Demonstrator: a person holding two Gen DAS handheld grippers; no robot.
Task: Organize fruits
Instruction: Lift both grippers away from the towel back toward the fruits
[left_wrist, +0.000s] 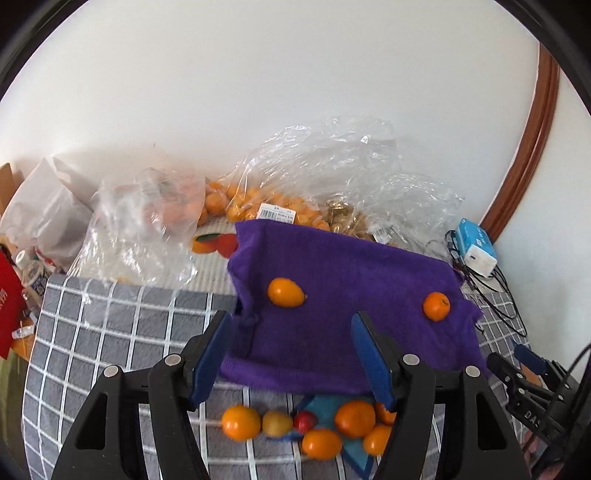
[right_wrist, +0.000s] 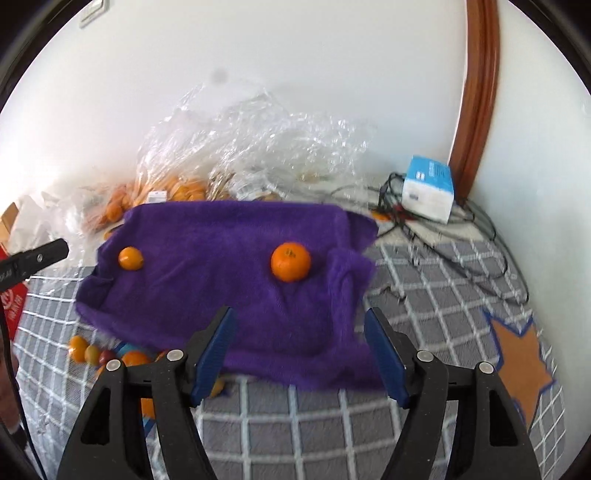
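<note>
1. Left wrist view: two oranges sit on a purple towel (left_wrist: 343, 302), one left (left_wrist: 286, 292), one right (left_wrist: 436, 305), well apart.
2. A cluster of fruit (left_wrist: 314, 424) lies on the surface just in front of the towel's near edge: several oranges, one paler yellow piece and a small red one, partly on a blue patch.
3. The left tool (left_wrist: 291, 354) is released, its blue pads spread with nothing between them, above the towel's near edge.
4. The right tool (right_wrist: 301, 354) is likewise released and holds nothing; it hangs over the towel's near right part. In the right wrist view the same two oranges show on the towel.
5. The surface is a grey blanket with a white grid (left_wrist: 110, 332), with an orange star patch (right_wrist: 521, 365) at the right.
6. Behind the towel, against a white wall (left_wrist: 258, 92), lie crumpled clear bags (left_wrist: 332, 162), one holding many small oranges (left_wrist: 243, 203).
7. Farther right: a blue and white box (right_wrist: 428, 188) on tangled black cables, beside a brown wooden frame (right_wrist: 476, 92).
8. Far left: a white bag (left_wrist: 48, 210) and a red packet (left_wrist: 9, 306).
</note>
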